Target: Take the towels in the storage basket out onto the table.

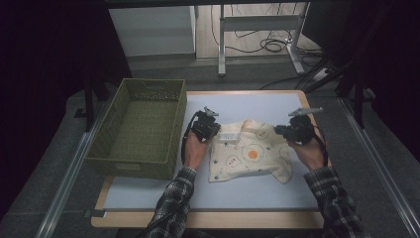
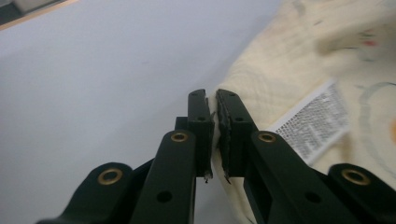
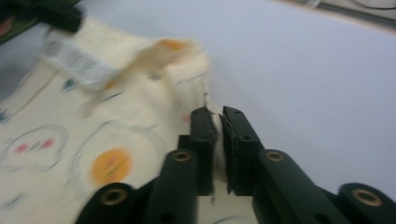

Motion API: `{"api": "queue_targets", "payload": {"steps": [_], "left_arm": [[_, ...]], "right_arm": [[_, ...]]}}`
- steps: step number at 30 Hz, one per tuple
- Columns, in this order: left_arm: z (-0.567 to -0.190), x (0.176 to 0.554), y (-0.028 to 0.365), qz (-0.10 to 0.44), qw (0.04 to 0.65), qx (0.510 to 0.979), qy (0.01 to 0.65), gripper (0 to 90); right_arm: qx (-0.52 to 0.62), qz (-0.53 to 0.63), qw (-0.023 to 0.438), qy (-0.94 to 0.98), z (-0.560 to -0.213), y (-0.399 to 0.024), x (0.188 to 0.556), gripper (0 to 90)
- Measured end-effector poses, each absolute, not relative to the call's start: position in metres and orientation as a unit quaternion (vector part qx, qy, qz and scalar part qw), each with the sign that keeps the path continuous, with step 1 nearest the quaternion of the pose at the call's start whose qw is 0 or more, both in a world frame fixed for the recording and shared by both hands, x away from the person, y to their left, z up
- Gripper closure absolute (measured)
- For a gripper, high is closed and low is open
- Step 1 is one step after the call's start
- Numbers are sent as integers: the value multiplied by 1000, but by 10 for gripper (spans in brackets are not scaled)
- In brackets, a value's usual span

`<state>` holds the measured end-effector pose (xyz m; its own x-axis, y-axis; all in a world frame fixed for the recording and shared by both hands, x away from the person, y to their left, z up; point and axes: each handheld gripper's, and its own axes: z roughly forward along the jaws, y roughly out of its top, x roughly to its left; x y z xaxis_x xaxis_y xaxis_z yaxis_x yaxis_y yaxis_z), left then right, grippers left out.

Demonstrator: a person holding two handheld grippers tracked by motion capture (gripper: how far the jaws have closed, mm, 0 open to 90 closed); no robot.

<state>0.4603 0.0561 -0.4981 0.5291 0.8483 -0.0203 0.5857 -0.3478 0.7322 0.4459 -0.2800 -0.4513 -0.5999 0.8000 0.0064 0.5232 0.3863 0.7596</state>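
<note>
2 claws grip the cream cotton cloth printed with fried eggs (image 1: 250, 153), which lies crumpled near the middle of the pale lilac counter with a wooden edge (image 1: 257, 191). in the high view the left claw (image 1: 210, 133) sits at 9 o'clock of the cloth and pinches its left edge, beside the white printed care label (image 1: 229, 136). the right claw (image 1: 281, 131) sits at about 2 o'clock of the cloth and pinches its upper right edge. each is held in a hand coming out of a dark plaid sleeve (image 1: 171, 208).

in the left claw view the left claw (image 2: 214, 105) has its jaws narrowed to a slit with a thin fold of the cloth (image 2: 280, 70) pressed between the pads; the label (image 2: 317, 121) lies at 3 o'clock of the jaws. in the right claw view the right claw (image 3: 218, 119) is likewise nearly closed on the cloth's (image 3: 93, 140) edge, with the cloth spreading towards 9 o'clock and bare counter (image 3: 303, 70) at 1 o'clock.

at 9 o'clock of the left claw in the high view stands an olive green woven plastic basket (image 1: 141, 166), resting on the counter's left side, well apart from the cloth.
</note>
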Motion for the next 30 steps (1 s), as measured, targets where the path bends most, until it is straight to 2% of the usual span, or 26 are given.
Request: {"api": "queue_targets", "payload": {"steps": [1,3,6,8,11,14,18,20,21,23,25,27,30], "left_arm": [[-499,464,60,189,347,793,463,791],[-498,464,63,196,342,786,475,617],[-496,458,64,193,357,787,464,549],[-495,453,61,176,380,792,444,524],[-496,445,47,167,384,809,412,510],[-500,443,27,161,374,829,382,445],[-512,448,-2,189,332,854,353,346],[-520,453,-12,213,289,868,344,337],[-522,455,-13,223,289,866,341,349],[-520,463,-12,247,277,857,357,423],[-513,476,-2,273,253,852,369,442],[-504,491,16,278,245,833,411,435],[-490,502,45,262,263,806,460,399]], "right_arm": [[415,374,190,807,-450,-281,452,744],[437,372,196,795,-446,-287,465,711],[440,384,188,790,-444,-293,465,697],[435,386,182,793,-447,-295,460,696],[425,386,172,801,-455,-295,448,696],[418,379,164,809,-465,-295,437,693],[415,376,152,814,-478,-296,426,685],[415,371,151,817,-485,-297,422,679],[415,370,148,818,-487,-297,420,677],[415,368,144,819,-491,-299,419,674],[417,366,143,819,-492,-301,417,671],[418,364,144,820,-492,-304,416,668],[420,367,143,818,-490,-310,414,665]]}}
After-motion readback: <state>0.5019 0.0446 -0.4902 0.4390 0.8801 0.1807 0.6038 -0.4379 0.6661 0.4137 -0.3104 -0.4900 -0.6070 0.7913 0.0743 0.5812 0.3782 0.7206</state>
